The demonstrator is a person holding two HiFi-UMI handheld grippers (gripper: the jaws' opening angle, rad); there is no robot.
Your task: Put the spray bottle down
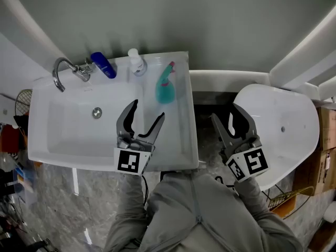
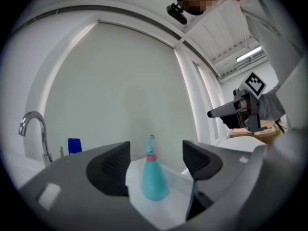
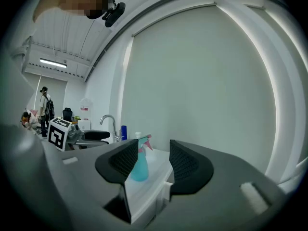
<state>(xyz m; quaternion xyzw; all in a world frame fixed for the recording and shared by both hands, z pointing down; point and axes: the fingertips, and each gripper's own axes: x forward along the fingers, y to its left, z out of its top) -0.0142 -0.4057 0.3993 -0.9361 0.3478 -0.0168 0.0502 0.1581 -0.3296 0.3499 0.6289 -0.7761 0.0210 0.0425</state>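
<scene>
Spray bottle (image 1: pixel 166 87) is down, from what shows: it stands upright on its own on the flat right-hand ledge of the sink (image 1: pixel 107 163), and neither tool is touching it.

Nearest you, your left gripper (image 1: pixel 147 110) hangs over the front right part of the basin. Its jaws are spread wide with nothing between them, and its own view shows the bottle framed in the gap but well beyond the tips. Your right gripper (image 1: pixel 226 113) is off the sink altogether, over the dark gap between the sink's side and the white oval fixture (image 1: pixel 286 121). Its jaws are also parted and empty, with the bottle visible past them.

Beyond the left gripper's tips, the bottle sits toward the back of the ledge, nozzle pointing to the rear wall. Farther back along the rear rim are a white pump bottle (image 1: pixel 137 62), a blue bottle (image 1: pixel 103 65) lying beside it and the chrome faucet (image 1: pixel 63 71) at the far left.

I judge the placing step done and the release made. The next move only calls for you to back the left gripper straight away from the ledge, keeping its jaws wide so they don't clip the bottle and tip it.
</scene>
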